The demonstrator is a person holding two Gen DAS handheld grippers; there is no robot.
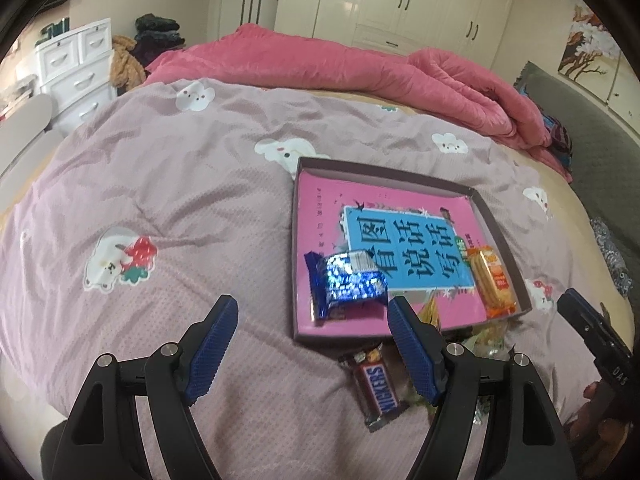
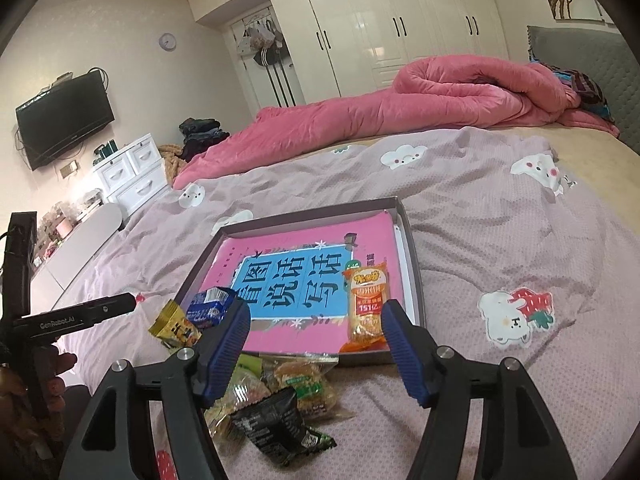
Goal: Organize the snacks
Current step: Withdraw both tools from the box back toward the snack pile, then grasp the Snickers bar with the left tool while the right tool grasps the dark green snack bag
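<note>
With two packs in the tray (image 1: pixel 500 224), both our grippers, left (image 1: pixel 312 344) and right (image 2: pixel 316 344), gape empty; next we should grab the Snickers (image 1: pixel 378 390).

A bed (image 2: pixel 480 220) with a mauve sheet printed with cartoon clouds fills the room. A pink quilt (image 2: pixel 420 100) lies bunched along its far side, below a grey padded headboard (image 2: pixel 592 60). Glossy cream wardrobes (image 2: pixel 380 20) line the far wall. A black television (image 2: pixel 64 120) hangs on the pale wall above a white drawer unit (image 2: pixel 132 172), near a round wall clock (image 2: pixel 167 41).
</note>
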